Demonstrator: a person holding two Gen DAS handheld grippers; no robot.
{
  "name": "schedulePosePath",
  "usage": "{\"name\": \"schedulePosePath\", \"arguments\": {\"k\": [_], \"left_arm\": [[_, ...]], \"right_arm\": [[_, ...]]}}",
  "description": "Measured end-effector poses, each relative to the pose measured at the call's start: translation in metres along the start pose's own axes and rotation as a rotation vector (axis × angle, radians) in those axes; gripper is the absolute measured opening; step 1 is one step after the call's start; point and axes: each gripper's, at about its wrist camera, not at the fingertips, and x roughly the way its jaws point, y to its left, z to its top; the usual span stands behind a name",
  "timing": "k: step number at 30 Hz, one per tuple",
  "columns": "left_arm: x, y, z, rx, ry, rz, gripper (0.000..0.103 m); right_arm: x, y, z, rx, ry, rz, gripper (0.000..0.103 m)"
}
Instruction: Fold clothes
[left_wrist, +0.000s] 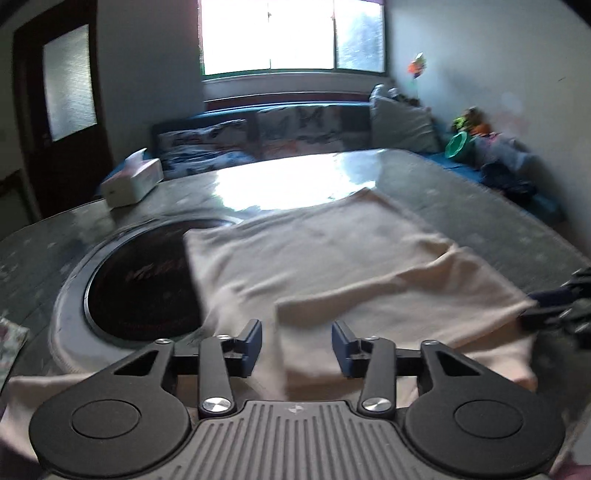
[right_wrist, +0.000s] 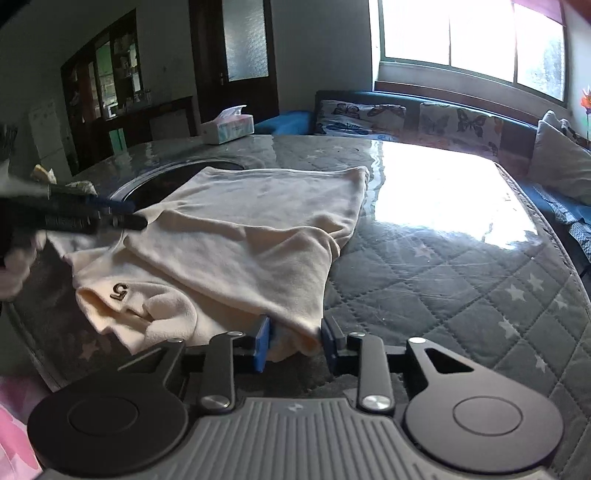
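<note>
The cream garment (left_wrist: 332, 258) covers part of the dark round inset (left_wrist: 140, 280) in the worktop (right_wrist: 461, 266), and the lettering on that inset is too smeared to read. In the left wrist view the right gripper (left_wrist: 554, 306) is a dark blur cut off by the frame edge. In the right wrist view the left gripper (right_wrist: 92, 216) is just as blurred. Glare whites out the window (left_wrist: 291, 33) and a patch of worktop. The cabinet's (right_wrist: 107, 81) contents are too small to tell.

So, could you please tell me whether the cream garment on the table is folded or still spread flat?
Partly folded: the cream garment has one layer doubled over another, and its lower part with the "5" mark lies bunched.
</note>
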Motion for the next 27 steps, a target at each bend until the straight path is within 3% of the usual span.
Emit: {"name": "schedulePosePath", "arguments": {"k": [6, 10, 11, 19, 27], "left_arm": [[0.007, -0.003, -0.012, -0.009, 0.015, -0.011, 0.044], [0.010, 0.001, -0.010, -0.046, 0.018, -0.025, 0.011], [0.009, 0.001, -0.007, -0.050, 0.021, -0.025, 0.008], [-0.025, -0.007, 0.050, -0.074, -0.116, -0.128, 0.006], [-0.047, -0.036, 0.115, -0.022, -0.250, -0.226, 0.006]], "right_arm": [[-0.004, 0.006, 0.002, -0.013, -0.013, -0.004, 0.028], [-0.006, 0.012, 0.007, -0.050, -0.027, -0.008, 0.028], [-0.004, 0.013, 0.008, -0.058, -0.024, -0.007, 0.030], [0.008, 0.030, 0.010, -0.141, -0.015, -0.012, 0.052], [0.012, 0.039, 0.011, -0.208, -0.074, -0.080, 0.056]]}}
